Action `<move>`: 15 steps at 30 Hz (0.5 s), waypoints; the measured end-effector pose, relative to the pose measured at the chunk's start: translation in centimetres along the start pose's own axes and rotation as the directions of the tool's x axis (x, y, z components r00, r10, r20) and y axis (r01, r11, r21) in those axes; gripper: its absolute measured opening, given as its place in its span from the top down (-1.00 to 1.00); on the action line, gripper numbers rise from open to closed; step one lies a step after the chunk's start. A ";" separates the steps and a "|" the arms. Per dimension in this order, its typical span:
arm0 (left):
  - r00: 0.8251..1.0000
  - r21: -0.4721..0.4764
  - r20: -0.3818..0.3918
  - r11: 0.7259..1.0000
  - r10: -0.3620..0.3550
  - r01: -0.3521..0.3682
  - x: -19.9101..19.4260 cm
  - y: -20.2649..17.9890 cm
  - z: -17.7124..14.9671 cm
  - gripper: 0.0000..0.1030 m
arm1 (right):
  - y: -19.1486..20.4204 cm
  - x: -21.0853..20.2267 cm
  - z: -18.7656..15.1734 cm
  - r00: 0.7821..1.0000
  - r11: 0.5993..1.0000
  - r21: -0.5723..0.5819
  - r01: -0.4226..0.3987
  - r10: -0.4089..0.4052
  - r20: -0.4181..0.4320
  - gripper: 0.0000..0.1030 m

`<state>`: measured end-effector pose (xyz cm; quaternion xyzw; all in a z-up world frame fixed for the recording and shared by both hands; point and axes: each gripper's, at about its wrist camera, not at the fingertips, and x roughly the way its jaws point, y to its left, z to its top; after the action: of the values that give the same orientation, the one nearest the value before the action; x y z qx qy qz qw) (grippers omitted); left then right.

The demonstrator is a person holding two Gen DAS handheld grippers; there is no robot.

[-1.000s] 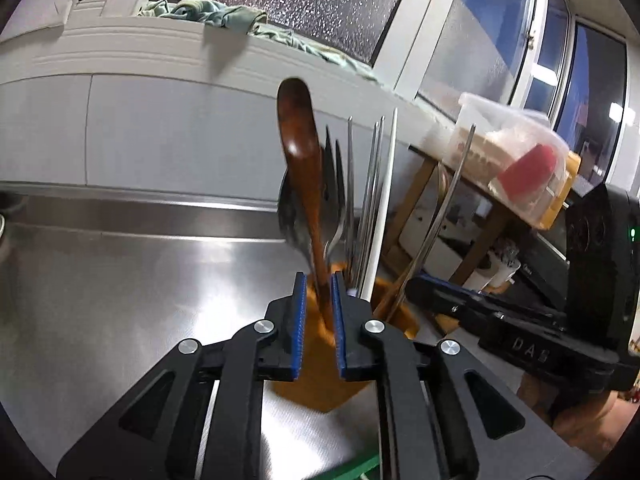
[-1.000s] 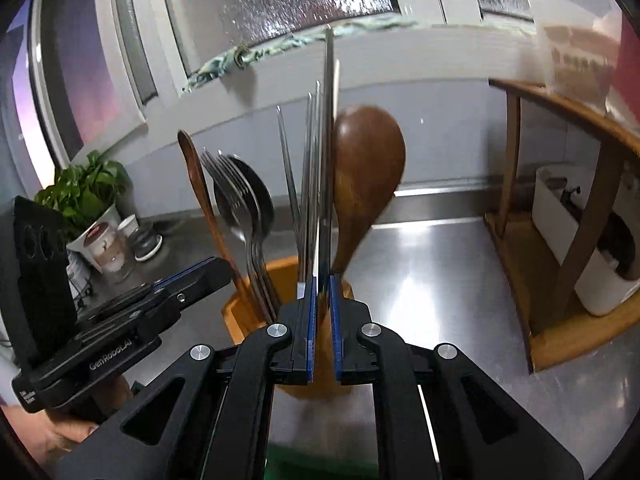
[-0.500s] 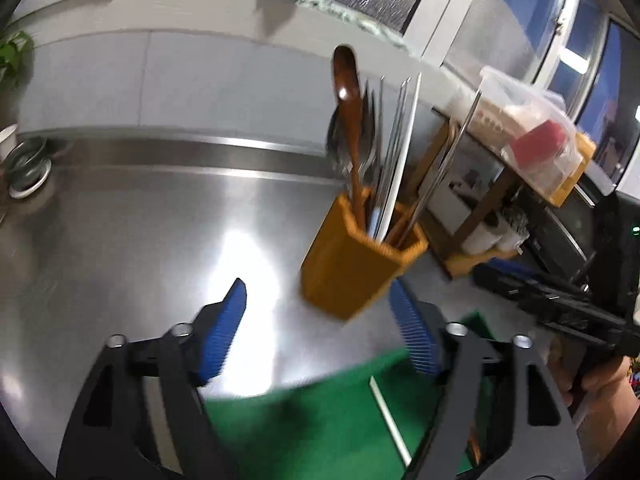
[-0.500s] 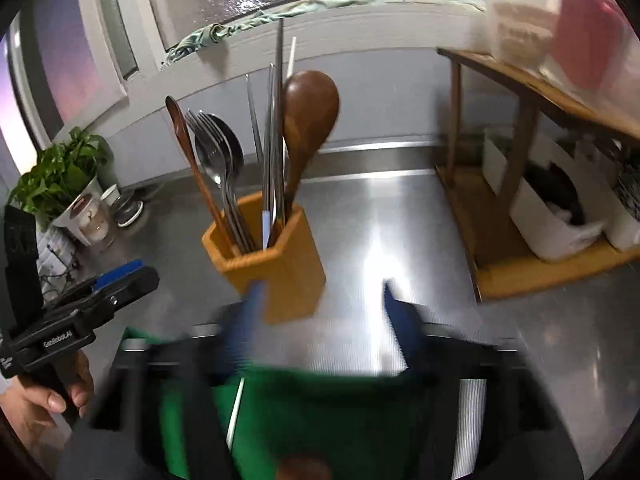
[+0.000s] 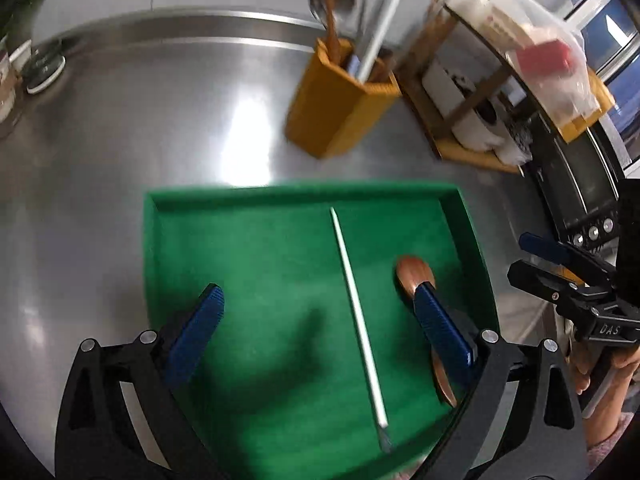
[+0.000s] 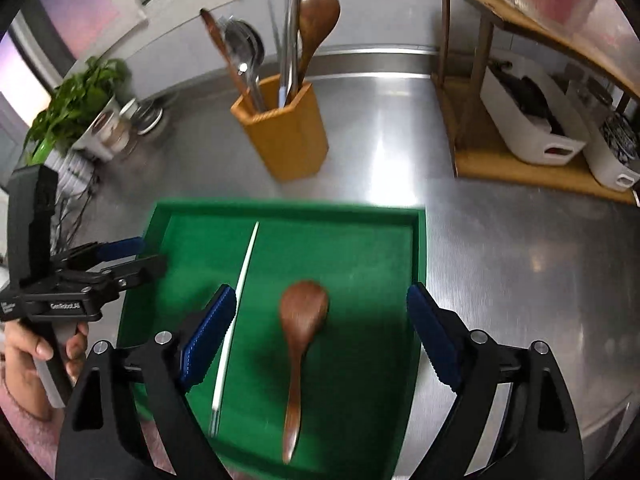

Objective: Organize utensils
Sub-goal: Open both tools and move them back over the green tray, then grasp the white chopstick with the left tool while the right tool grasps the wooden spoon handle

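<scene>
Jaws on both the left gripper [image 5: 316, 320] and right gripper [image 6: 320, 320] are opening over the tray [image 6: 418, 240] with nothing clamped, so the next pickup looks due: spoon [image 6: 302, 320] and chopstick [image 6: 234, 312] lie there, apart, short of the holder [image 6: 286, 136].

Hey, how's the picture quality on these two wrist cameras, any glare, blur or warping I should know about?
Left wrist view: a bright glare patch on the steel counter behind the green tray; the wooden holder is motion-smeared; fisheye bends the edges. Right wrist view: glare on the counter right of the holder; the wooden spoon in the tray is slightly blurred.
</scene>
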<state>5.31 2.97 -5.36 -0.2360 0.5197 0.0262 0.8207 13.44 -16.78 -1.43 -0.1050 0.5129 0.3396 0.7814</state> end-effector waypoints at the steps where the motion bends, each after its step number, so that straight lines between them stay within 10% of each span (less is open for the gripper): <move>1: 1.000 0.000 -0.020 1.000 0.003 -0.003 0.1 -0.4 -0.4 -0.76 | 0.0 0.0 -0.3 1.000 1.000 0.002 -0.005 0.005 -0.022 -0.69; 6: 0.994 -0.012 -0.107 1.000 0.010 -0.011 1.4 -1.8 -1.7 -0.75 | 0.2 1.3 -1.9 0.988 1.000 -0.001 0.004 -0.004 -0.152 -0.50; 9: 0.988 -0.035 -0.157 0.999 0.012 -0.018 2.6 -2.1 -2.2 -0.65 | 0.2 2.7 -2.8 0.973 1.000 0.012 -0.008 0.010 -0.230 -0.05; 15: 0.973 -0.059 -0.232 0.998 -0.012 -0.002 4.3 -2.9 -2.8 -0.09 | 0.6 5.2 -3.3 0.949 0.997 0.070 -0.037 0.057 -0.309 0.59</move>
<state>5.76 -1.65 -9.05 -0.2626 0.6104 0.0116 0.7472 11.91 -15.86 -7.32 -0.1201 0.6422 0.3209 0.6857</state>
